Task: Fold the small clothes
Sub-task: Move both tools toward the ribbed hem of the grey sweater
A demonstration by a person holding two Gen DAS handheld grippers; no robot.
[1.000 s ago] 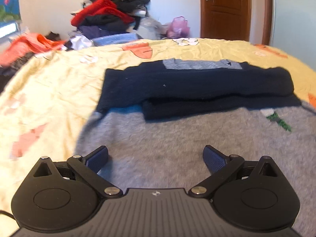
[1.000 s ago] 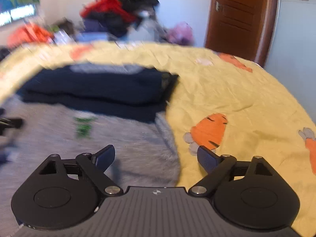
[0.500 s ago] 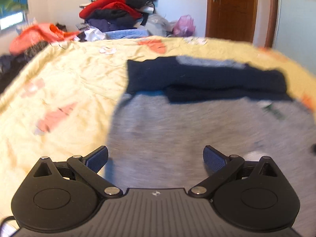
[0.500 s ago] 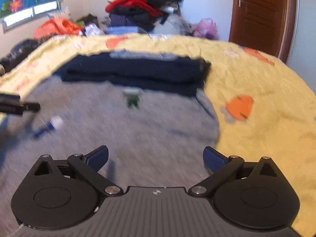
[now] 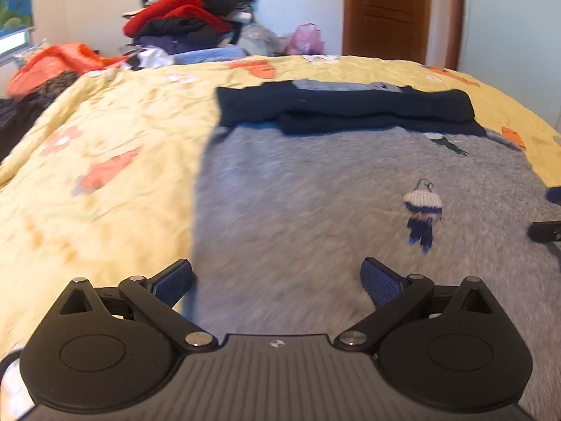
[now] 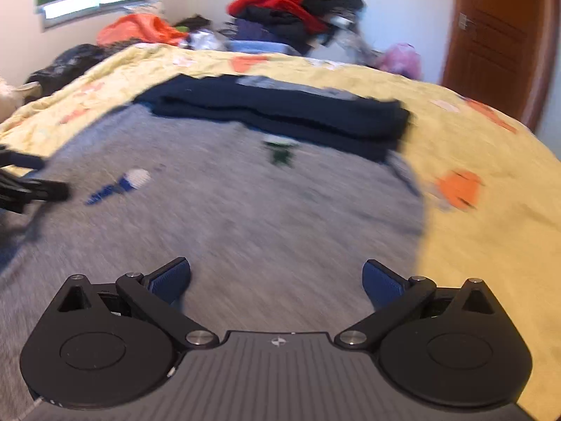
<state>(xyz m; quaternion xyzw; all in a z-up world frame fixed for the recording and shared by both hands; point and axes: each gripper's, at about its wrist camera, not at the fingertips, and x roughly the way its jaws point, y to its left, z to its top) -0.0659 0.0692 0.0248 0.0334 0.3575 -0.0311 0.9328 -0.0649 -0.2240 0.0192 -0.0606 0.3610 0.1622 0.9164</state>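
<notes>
sweater (image 5: 315, 217): grey knit, spread flat on the bed (image 5: 105, 161); dark sleeves (image 5: 350, 108) already folded across its far end; small knitted motifs on the body, a blue-white one (image 5: 422, 210) and a green one (image 6: 280, 151)
sweater place: middle of the yellow quilt, near hem out of view below both cameras, so its exact edge can't be told
left gripper (image 5: 277, 277): jaws spread wide, nothing between them; over the sweater's left side edge, left pad (image 5: 171, 280) about on the line where grey meets quilt, right pad over knit
right gripper (image 6: 277, 277): jaws spread wide, empty; over the grey body near its right side, the edge just beyond the right pad (image 6: 382, 282)
contact: can't tell if either pad touches the fabric; views blurred
step (judgement): going for the near hem corners, to fold the body up toward the sleeves
how to do it well: take each corner at the same height from the hem; pinch both layers, not only the top one; lift together and keep the hem taut so the fold line stays straight; lay the hem level with the sleeve band, no overshoot
risk: fuzzy knit may slip or stretch if pulled unevenly; one-layer grip leaves the back behind
around: clothes pile (image 5: 189, 17) beyond the bed, door (image 5: 385, 10) at far right
</notes>
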